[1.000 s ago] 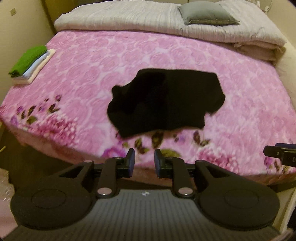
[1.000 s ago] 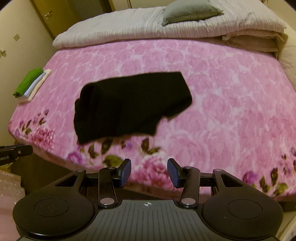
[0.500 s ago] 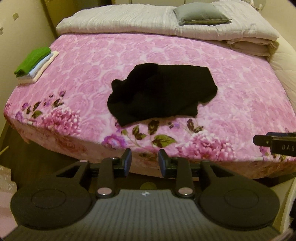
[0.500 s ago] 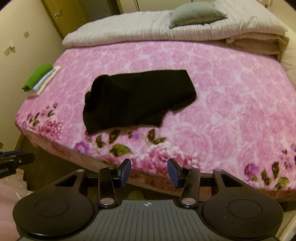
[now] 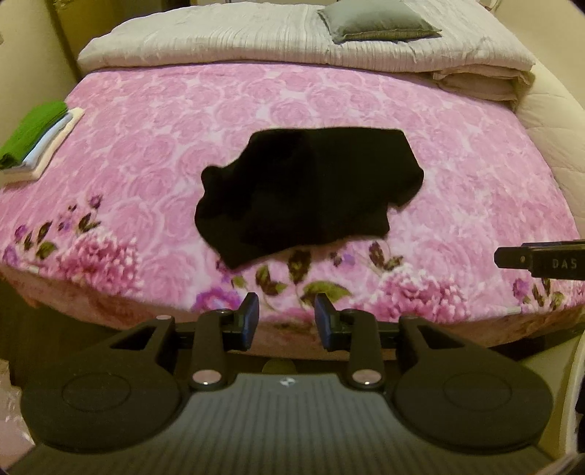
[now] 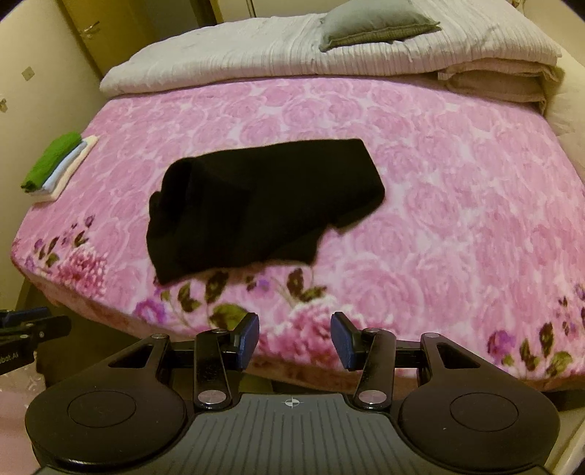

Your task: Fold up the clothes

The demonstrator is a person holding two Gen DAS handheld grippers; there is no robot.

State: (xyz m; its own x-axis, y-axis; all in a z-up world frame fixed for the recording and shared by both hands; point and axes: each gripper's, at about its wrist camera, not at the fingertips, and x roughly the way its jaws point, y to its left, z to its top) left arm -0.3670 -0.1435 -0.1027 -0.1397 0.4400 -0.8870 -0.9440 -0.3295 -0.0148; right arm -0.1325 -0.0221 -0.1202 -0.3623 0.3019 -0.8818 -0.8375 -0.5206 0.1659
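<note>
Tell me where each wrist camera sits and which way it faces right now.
Left wrist: behind the open, empty left gripper, looking down across the bed's foot at the black garment; the right gripper's tip shows at the right edge.
Right wrist: behind the open right gripper, same heading, set further right; the left gripper's tip shows at the left edge.
Shared: garment, pink blanket, folded stack, grey pillow.

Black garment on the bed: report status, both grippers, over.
Left gripper and right gripper open, empty, short of the bed edge. Black garment rumpled on pink blanket, untouched. Nothing in the way.
</note>
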